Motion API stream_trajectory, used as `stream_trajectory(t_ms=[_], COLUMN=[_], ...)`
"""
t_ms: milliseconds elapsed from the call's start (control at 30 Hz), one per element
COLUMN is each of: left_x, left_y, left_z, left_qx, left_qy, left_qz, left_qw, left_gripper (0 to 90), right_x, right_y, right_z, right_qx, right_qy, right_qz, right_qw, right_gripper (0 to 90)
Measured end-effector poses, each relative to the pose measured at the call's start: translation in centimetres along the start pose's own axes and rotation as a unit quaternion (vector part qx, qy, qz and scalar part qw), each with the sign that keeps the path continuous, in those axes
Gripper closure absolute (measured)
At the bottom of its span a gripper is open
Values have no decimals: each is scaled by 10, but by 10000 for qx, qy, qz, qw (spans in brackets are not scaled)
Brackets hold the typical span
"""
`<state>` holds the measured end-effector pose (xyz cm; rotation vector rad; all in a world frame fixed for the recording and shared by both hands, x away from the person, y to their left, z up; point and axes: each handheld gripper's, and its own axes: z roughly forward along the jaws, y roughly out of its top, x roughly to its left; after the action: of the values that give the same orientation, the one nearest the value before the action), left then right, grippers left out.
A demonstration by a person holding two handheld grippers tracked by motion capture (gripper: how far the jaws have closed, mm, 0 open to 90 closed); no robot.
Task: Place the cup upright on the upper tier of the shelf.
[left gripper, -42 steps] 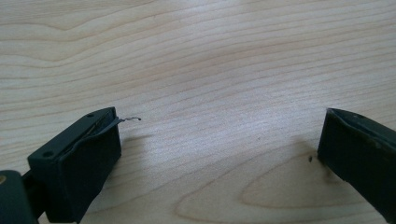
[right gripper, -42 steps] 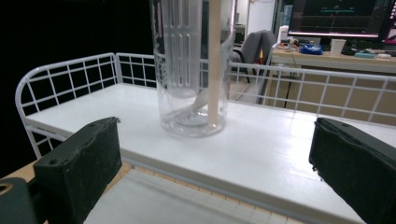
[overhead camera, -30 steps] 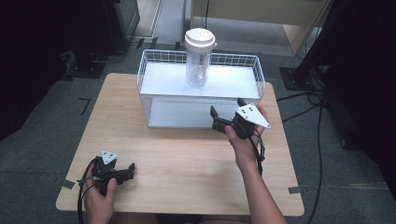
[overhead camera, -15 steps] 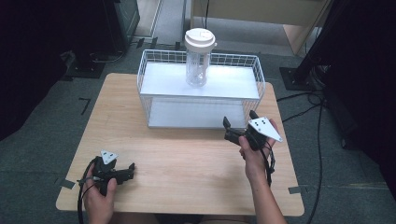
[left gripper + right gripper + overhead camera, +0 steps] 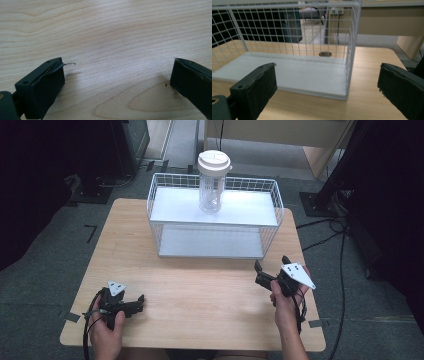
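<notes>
One clear cup with a white lid stood upright on the top shelf of the white wire rack, toward its back edge, and we judged the placing done, since nothing held or touched it. The lower shelf lay bare. Our right gripper was low over the table's near right part, well apart from the cup and in front of the rack's right end, its jaws wide apart with nothing between them. Our left gripper lay low at the near left, jaws likewise spread and empty over bare wood. What was left, as we read it, was only to bring the hands to rest. The table was pale wood grain with a round cable hole behind the rack. Around it lay grey carpet, black stands, trailing cables and a wooden cabinet at the back
</notes>
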<state>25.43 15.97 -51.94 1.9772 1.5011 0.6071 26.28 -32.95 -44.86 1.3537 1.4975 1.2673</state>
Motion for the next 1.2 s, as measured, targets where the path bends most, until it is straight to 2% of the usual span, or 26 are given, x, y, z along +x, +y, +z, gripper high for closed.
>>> stream_trajectory(t_ms=[433, 633, 667, 733, 867, 933, 1000, 1067, 1200], left_x=[0, 0, -1, -1, -1, -1, -1, -1, -1], left_y=[0, 0, 0, 0, 0, 0, 0, 0, 0], left_z=[0, 0, 0, 0, 0, 0, 0, 0, 0], left_qx=[-4, -7, -4, 12, 12, 13, 12, 12, 12], left_qy=[-2, 2, 1, -7, -8, -8, -8, -6, -5], left_qz=[-4, -17, -11, 8, 10, 11, 9, 18, 16], left_qw=[10000, 10000, 10000, 10000, 10000, 10000, 10000, 10000, 10000], left_gripper=[0, 0, 0, 0, 0, 0, 0, 0, 0], right_x=[-18, -26, -27, -28, -32, -36, -38, -40, -42], right_y=[-48, -75, -76, -76, -77, -78, -80, -81, -85], right_z=[-13, -21, -23, -25, -31, -35, -38, -41, -46], right_qx=[454, 813, 875, 873, 1116, 1282, 1495, 1784, 2239], right_qy=[-243, -332, -292, -328, -221, -157, -184, -291, -332], right_qz=[114, 122, 175, 122, 31, 158, 102, -130, -251], right_qw=[9986, 9961, 9956, 9956, 9935, 9915, 9885, 9834, 9737], right_gripper=[26, 28, 28, 28, 28, 28, 28, 33, 38])
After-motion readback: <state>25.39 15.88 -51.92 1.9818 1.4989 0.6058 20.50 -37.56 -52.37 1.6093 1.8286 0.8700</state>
